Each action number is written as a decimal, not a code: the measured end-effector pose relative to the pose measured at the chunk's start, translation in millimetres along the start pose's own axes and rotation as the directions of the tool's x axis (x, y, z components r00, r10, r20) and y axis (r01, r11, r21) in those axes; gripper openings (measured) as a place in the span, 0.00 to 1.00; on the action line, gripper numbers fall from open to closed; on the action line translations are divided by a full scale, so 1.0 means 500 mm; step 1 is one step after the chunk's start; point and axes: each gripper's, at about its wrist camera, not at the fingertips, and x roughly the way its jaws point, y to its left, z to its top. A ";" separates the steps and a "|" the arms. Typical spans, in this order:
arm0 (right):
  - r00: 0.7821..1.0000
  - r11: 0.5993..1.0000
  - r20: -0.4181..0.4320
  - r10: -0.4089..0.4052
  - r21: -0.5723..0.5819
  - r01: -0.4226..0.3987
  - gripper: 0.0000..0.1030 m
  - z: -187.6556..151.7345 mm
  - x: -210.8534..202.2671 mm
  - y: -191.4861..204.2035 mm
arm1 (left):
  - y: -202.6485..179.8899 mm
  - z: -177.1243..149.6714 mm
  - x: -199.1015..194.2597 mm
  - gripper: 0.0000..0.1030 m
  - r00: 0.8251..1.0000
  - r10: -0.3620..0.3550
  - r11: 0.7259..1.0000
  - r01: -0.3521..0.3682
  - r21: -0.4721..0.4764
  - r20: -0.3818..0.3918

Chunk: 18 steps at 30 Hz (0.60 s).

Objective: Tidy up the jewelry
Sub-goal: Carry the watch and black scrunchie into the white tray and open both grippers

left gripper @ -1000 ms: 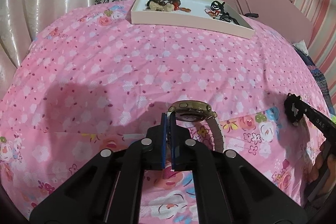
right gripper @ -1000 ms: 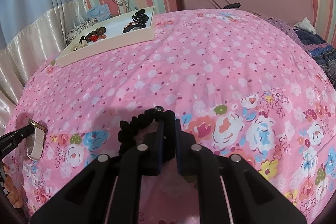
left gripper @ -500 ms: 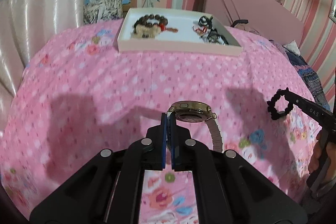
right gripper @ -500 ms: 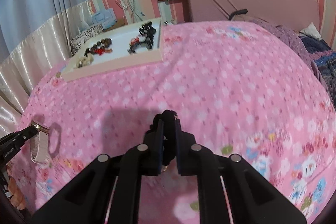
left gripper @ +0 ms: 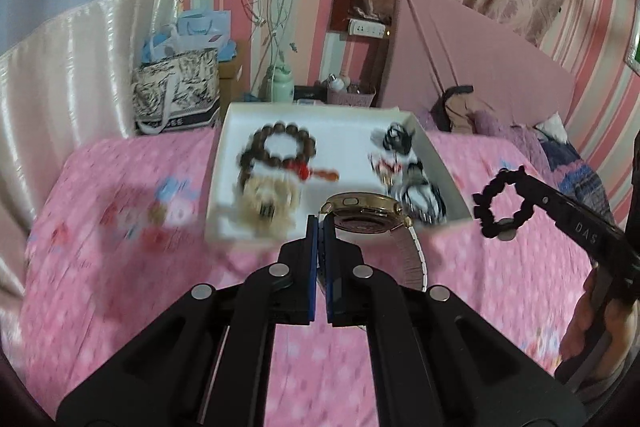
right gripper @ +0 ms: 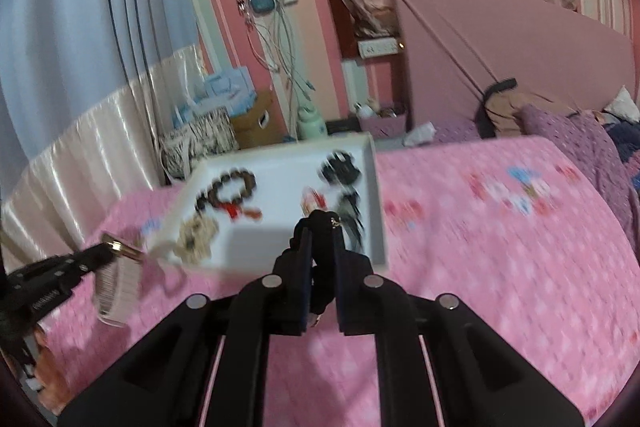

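Note:
My left gripper (left gripper: 320, 223) is shut on a gold watch (left gripper: 366, 213) with a pale mesh strap, held in the air just before the near edge of a white tray (left gripper: 438, 159). My right gripper (right gripper: 322, 233) is shut on a black bead bracelet (right gripper: 320, 223), also just short of the tray (right gripper: 374, 183). The bracelet (left gripper: 500, 203) shows at the right of the left wrist view, and the watch (right gripper: 120, 267) at the left of the right wrist view. The tray holds a brown bead bracelet (left gripper: 280, 151), a pale beaded piece (left gripper: 268, 201) and dark tangled pieces (left gripper: 404, 163).
The tray lies on a pink flowered bedspread (left gripper: 120, 267). Behind it are a patterned bag (left gripper: 176, 95), a green bottle (left gripper: 280, 87), hanging cables (left gripper: 272, 11) and a pink headboard (left gripper: 480, 67). Purple and dark bedding (right gripper: 580, 139) lies at the right.
Both grippers have moved forward over the bed to the tray's near edge, carrying the watch and the black bracelet. The tray now looks much larger.

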 end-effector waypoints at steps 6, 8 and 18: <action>0.999 0.999 -0.026 0.026 0.022 -0.026 0.09 0.040 0.111 0.024 | 0.013 0.065 0.111 0.00 1.000 -0.015 0.999 0.015 -0.031 -0.017; 0.998 0.999 -0.041 0.038 0.024 -0.037 0.09 0.040 0.144 0.028 | 0.017 0.073 0.149 0.00 0.999 -0.015 0.999 0.014 -0.033 -0.034; 0.987 0.999 -0.153 0.038 -0.002 -0.039 0.09 -0.011 0.263 0.034 | 0.029 0.041 0.288 0.01 0.989 0.050 0.999 -0.050 0.005 -0.141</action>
